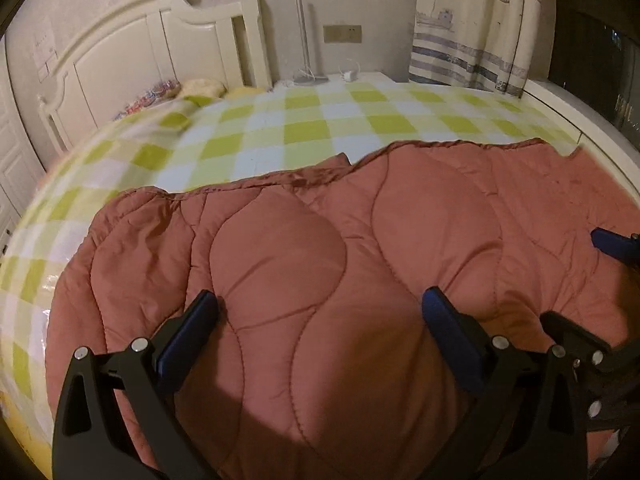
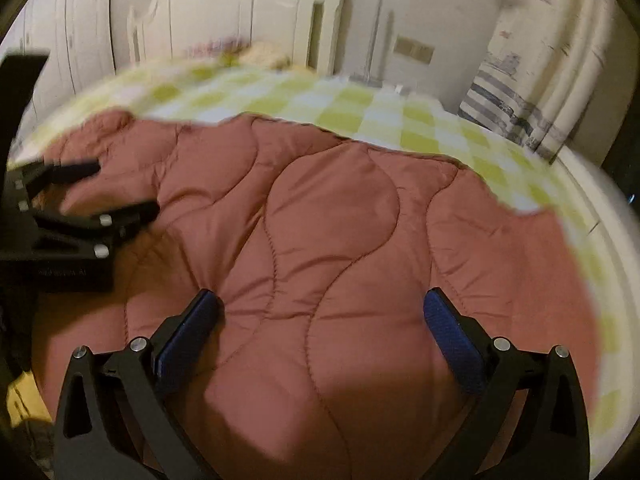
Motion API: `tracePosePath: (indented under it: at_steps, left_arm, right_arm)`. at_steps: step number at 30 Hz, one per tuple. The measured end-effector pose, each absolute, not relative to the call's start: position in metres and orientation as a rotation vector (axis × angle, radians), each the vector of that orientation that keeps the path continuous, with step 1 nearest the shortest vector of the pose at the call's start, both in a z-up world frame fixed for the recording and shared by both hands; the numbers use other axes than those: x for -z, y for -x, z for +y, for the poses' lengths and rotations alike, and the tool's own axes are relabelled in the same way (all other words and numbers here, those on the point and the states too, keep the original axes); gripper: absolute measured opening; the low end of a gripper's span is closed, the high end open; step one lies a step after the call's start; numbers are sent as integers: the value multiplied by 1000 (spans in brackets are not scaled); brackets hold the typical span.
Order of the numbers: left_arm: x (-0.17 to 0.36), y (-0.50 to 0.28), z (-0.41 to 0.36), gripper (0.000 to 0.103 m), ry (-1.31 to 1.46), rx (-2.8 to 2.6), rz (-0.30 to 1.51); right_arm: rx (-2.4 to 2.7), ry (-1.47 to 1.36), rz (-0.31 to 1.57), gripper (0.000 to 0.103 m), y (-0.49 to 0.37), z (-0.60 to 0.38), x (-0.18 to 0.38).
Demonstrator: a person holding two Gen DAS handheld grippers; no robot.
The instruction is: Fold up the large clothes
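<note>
Both of my tools are wide open and hold nothing. Left hand-held gripper (image 1: 320, 300) hangs over the near part of the pink quilted coat (image 1: 320, 260). Right hand-held gripper (image 2: 320, 300) hangs over the same coat, just beside the left one.

The coat lies spread flat on the bed (image 1: 280, 120), which has a green and white checked sheet. It reaches close to the bed's right edge.

I think the coat is soft, puffy and light, but big and floppy. The shiny cloth may slip, so I should pinch a thick edge or a corner, one in each hand, and lift both together.

Far off by the headboard (image 1: 140, 52) are a pillow (image 1: 202, 88) and a small charger (image 1: 350, 75). A curtain (image 1: 480, 24) hangs on the right. Nothing is in my way.
</note>
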State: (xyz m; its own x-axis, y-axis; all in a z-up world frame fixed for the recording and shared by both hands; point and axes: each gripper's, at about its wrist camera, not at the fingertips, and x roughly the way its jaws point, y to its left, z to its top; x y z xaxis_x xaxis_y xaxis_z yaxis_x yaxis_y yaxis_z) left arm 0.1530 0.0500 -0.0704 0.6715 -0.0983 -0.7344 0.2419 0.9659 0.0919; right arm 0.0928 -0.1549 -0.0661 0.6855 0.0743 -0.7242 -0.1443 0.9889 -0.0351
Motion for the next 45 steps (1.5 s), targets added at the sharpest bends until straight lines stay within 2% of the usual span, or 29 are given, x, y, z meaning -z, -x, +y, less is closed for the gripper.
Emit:
tracePosePath:
  at_steps: [6, 10, 14, 21, 27, 30, 33, 35, 40, 45]
  left_arm:
    - [60, -148, 68, 101, -135, 208, 813]
    - [52, -140, 118, 101, -30, 122, 774]
    - [69, -150, 146, 101, 44, 130, 807]
    - [58, -139, 139, 101, 0, 53, 773]
    - [26, -85, 103, 101, -44, 181, 643]
    - [38, -73, 64, 101, -165, 240, 651]
    - [75, -80, 43, 101, -240, 222, 722]
    - [80, -79, 48, 101, -219, 241, 686]
    - [70, -82, 63, 101, -145, 280, 726]
    - [52, -68, 115, 101, -17, 195, 646]
  right_arm:
    - [-96, 87, 813, 98, -83, -171, 50]
    - [-2, -11, 777, 98, -63, -220, 45]
    - [37, -102, 809, 99, -60, -261, 72]
    - [89, -54, 800, 98, -56, -252, 66]
    - [-28, 20, 616, 98, -19, -202, 32]
    - [-122, 125, 645, 98, -20, -162, 39]
    - [-111, 185, 731, 99, -36, -145, 75]
    - [-143, 117, 709, 99, -38, -154, 82]
    - [-149, 118, 711, 98, -37, -161, 67]
    - [-59, 50, 621, 98, -14, -198, 47]
